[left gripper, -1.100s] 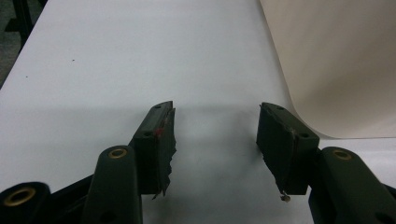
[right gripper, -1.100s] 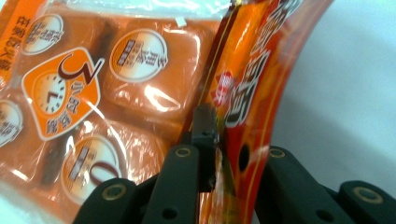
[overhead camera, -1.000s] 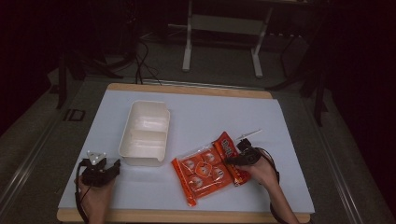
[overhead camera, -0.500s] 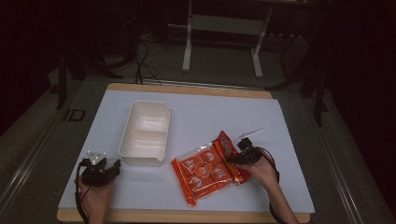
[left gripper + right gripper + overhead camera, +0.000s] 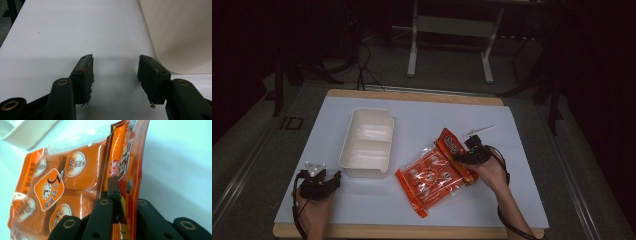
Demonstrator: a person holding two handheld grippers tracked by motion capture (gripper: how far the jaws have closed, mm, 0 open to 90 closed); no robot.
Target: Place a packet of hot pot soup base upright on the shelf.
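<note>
An orange snack bag (image 5: 432, 174) with several round wrapped pieces lies on the white mat, right of centre. My right gripper (image 5: 460, 158) is shut on its printed header strip (image 5: 127, 167), and that end is raised off the mat. In the right gripper view one jaw lies across the front of the strip and the other is behind it. A cream two-compartment container (image 5: 368, 141) stands empty left of the bag. At the front left my left gripper (image 5: 332, 179) rests open on the mat, its jaws (image 5: 115, 67) apart with nothing between them and the container wall (image 5: 180, 32) just beyond.
A thin white stick-like item (image 5: 478, 131) lies on the mat behind the right hand. The white mat (image 5: 422, 117) covers a wooden table with its edge showing along the front. A metal table frame (image 5: 447, 45) stands on the floor behind.
The right hand has risen slightly, and the header end of the bag has lifted off the mat with it. The left hand and gripper have stayed put.
</note>
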